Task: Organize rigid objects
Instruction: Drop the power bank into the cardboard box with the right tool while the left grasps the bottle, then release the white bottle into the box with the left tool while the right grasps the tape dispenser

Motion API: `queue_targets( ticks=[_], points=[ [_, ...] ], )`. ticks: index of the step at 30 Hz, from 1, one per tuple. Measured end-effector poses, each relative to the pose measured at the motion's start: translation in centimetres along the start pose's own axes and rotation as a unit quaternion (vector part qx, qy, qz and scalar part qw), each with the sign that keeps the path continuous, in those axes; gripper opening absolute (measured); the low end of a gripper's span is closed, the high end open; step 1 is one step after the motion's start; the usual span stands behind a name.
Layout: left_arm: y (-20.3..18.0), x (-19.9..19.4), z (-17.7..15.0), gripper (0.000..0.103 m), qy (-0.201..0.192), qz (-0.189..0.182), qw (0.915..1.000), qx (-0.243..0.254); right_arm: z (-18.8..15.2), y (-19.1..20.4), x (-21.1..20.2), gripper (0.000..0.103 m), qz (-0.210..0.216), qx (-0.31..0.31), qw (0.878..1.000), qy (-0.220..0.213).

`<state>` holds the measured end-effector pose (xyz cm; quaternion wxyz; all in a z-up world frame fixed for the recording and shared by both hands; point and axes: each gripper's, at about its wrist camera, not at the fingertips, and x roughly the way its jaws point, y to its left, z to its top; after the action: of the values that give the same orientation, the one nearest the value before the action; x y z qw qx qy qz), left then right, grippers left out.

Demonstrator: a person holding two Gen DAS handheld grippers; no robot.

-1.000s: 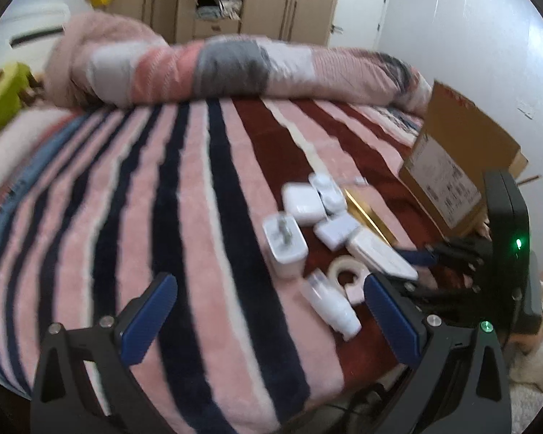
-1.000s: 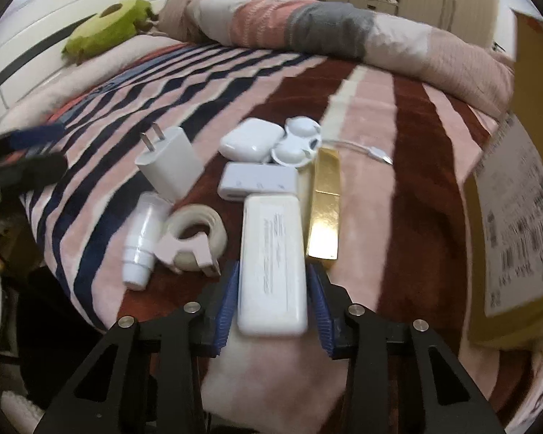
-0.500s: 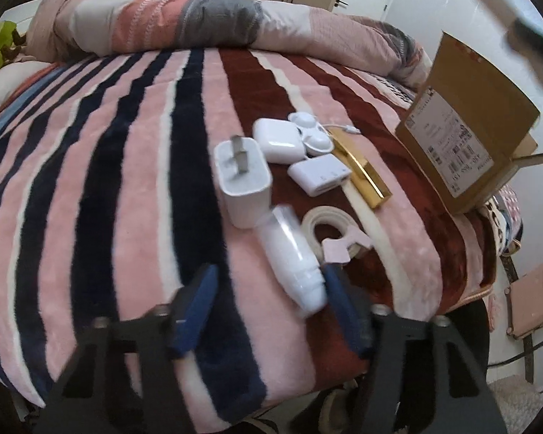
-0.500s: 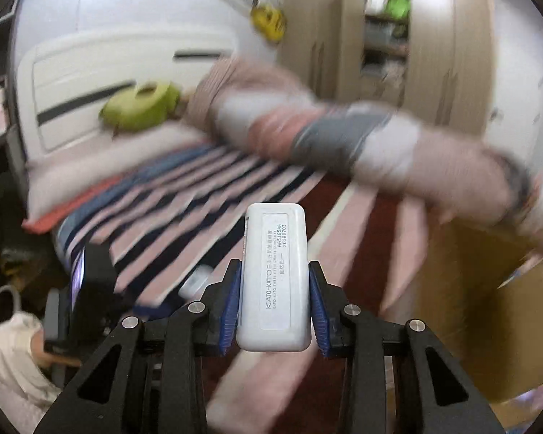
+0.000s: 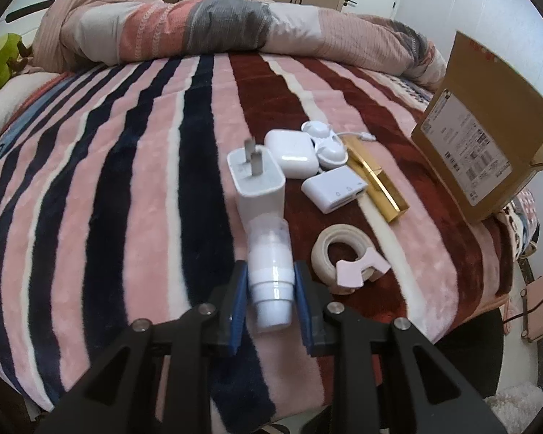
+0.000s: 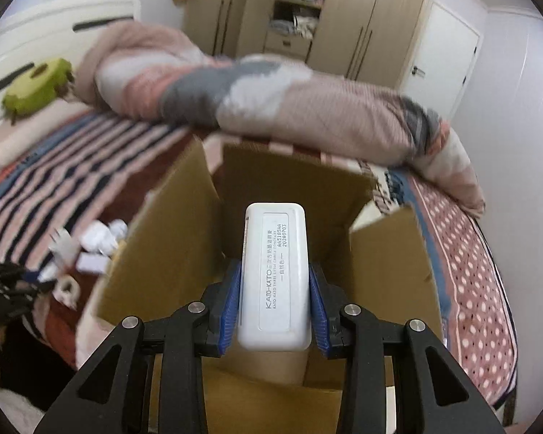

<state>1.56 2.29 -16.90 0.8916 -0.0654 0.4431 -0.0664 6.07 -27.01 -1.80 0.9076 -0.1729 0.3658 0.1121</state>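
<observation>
My left gripper (image 5: 270,294) is shut on a small white bottle (image 5: 270,271) that lies on the striped blanket (image 5: 126,195). Beyond it lie a white plug adapter (image 5: 257,181), a white earbud case (image 5: 293,152), a white hub (image 5: 333,188), a gold bar (image 5: 376,184) and a tape roll (image 5: 340,253). My right gripper (image 6: 274,300) is shut on a flat white case (image 6: 275,275) and holds it over the open cardboard box (image 6: 293,177). The box also shows in the left wrist view (image 5: 488,137) at the right.
A rolled pink and grey duvet (image 5: 199,29) lies across the far side of the bed. A green plush toy (image 6: 36,85) sits by the headboard. Wardrobes (image 6: 307,11) and a door (image 6: 449,43) stand behind. The bed's edge is close below the left gripper.
My left gripper moved to the bottle and shut on it. My right gripper lifted the flat white case off the blanket and carried it over the open box.
</observation>
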Motion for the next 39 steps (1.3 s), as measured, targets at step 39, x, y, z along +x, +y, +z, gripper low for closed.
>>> queue_targets(
  ticks=[39],
  points=[
    [-27.9,-4.9,19.0,0.029,0.051,-0.179,0.9372,0.295,-8.4,14.2,7.6,0.039,0.269,-0.04,0.96,-0.069]
  ],
)
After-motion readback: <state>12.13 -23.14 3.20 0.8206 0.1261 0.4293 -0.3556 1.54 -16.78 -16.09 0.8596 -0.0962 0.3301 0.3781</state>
